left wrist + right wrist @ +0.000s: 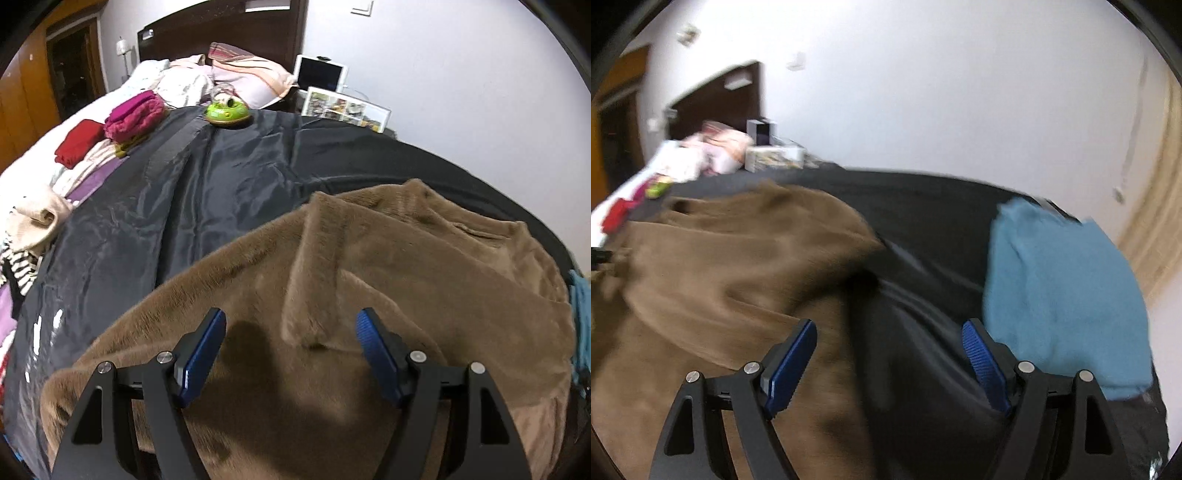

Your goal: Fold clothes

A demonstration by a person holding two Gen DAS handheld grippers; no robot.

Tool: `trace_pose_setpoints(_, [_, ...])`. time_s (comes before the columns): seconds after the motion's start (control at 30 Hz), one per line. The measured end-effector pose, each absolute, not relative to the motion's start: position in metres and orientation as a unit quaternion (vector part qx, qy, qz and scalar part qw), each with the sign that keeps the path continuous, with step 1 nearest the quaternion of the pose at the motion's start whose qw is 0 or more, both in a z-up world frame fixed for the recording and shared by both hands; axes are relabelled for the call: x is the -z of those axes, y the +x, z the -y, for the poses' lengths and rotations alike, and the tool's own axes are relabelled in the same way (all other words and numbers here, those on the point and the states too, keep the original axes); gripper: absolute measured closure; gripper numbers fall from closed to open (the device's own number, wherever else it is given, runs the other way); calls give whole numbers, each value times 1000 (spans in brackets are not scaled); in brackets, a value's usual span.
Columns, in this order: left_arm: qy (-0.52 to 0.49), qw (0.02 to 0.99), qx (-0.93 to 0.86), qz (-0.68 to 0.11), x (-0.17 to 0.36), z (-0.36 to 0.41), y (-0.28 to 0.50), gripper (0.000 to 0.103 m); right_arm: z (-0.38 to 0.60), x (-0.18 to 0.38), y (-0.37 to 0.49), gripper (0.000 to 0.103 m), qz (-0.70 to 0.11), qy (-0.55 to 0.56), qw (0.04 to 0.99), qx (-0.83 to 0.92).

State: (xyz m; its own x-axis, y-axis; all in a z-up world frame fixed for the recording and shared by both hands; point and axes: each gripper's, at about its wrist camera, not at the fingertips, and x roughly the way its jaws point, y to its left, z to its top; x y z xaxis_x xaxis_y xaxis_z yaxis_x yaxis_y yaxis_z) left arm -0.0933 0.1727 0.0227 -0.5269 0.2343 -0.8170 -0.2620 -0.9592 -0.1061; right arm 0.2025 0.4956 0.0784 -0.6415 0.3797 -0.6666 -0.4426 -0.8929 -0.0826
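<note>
- Left wrist view alone shows the black sheet (pixel 229 192) reaching pillows (pixel 251 75), with folded pink (pixel 135 114) and red clothes (pixel 77 142) at its far edge.
- Right wrist view, blurred, alone shows a folded blue garment (pixel 1067 295) fully.
- The brown fleece sweater (pixel 369 280) lies spread on the sheet, 1 sleeve folded across it.
- Left gripper (pixel 291 325) hovers over that sleeve, jaws apart, empty.
- Right gripper (pixel 889 334) hangs past the sweater's edge, jaws apart.

Each tool (pixel 291 325) (pixel 889 334), somewhat blurred on the right, shows black arms, silver screws, ridged blue pads.
</note>
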Motion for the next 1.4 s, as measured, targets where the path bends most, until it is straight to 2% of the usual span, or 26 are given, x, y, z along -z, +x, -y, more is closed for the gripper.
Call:
trace_pose_setpoints(0.17, [-456,171,-874,0,-32,-163,-60,25,-441,-79,167,19,-30,-364,122,-923])
trace_pose_setpoints(0.27, [-452,166,-876,12,-35,-139,-39,24,-413,-64,149,19,-6,-372,94,-924])
trace_pose_setpoints(0.47, [-449,104,-887,38,-38,-62,-2,24,-386,-34,137,19,30,-393,71,-916])
trace_pose_setpoints(0.7, [-442,6,-896,52,-35,27,38,24,-398,-34,142,19,-1,-393,74,-917])
trace_pose_setpoints(0.9, [-457,-49,-886,68,-10,83,71,24,-399,-35,143,19,-7,-390,71,-918])
trace_pose_setpoints(1.13, [-469,-26,-880,74,20,89,88,24,-405,-35,147,19,-21,-386,76,-919])
trace_pose_setpoints(1.4, [-447,-6,-892,69,20,77,103,24,-411,-33,147,19,-36,-391,80,-916])
